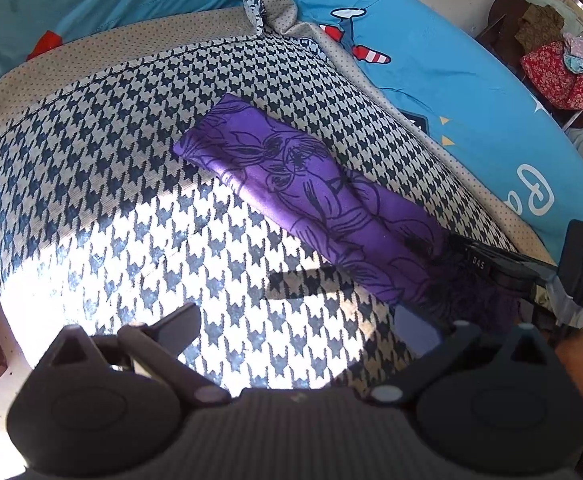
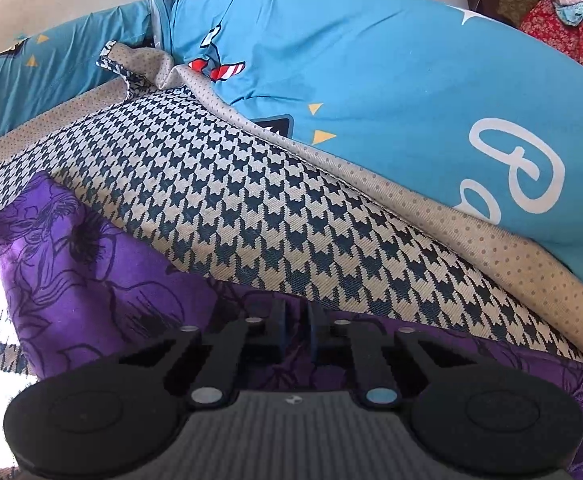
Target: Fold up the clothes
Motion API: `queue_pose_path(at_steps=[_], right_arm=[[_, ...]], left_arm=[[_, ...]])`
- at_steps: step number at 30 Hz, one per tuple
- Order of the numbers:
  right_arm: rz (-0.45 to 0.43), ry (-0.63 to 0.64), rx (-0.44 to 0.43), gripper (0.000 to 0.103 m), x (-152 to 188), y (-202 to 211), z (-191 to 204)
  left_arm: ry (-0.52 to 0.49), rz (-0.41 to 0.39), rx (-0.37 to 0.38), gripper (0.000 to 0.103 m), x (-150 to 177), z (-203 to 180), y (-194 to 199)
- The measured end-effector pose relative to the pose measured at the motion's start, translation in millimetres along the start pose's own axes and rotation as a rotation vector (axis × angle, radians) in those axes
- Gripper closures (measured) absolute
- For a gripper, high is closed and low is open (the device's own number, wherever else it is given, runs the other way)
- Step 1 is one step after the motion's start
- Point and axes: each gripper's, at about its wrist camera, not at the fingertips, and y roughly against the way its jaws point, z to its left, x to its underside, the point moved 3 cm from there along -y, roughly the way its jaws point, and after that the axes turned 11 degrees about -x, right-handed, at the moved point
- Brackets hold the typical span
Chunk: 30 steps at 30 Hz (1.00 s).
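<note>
On the bed, blue cartoon sheet from twelve round to three o'clock; houndstooth cover across the middle. Purple cloth folded into a long strip on that cover, centre down toward four o'clock. Right gripper pinched together on the cloth's near end. Left gripper spread apart at six o'clock, holding nothing.

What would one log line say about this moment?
task: fold clothes | purple cloth: folded strip on houndstooth mat | right tool: shut on purple cloth's end | left tool: open, empty
</note>
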Motion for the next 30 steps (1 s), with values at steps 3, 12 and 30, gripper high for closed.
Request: queue_pose_path(at_steps=[3,12,30], right_arm=[[-0.019,0.023,0.028,0.099,0,1,3],[-0.156,-0.082,0.132,0.100,-30,14,-16],[-0.147,-0.221,0.131,0.076,62,105,-17]], left_arm=[[-0.002,-0.001,-0.004,0.000,1,-2,0],[0.004,-0.005,-0.027,0.000,0,-2,-3],[-0.077,-0.018,-0.037,0.000,13,-24,-3]])
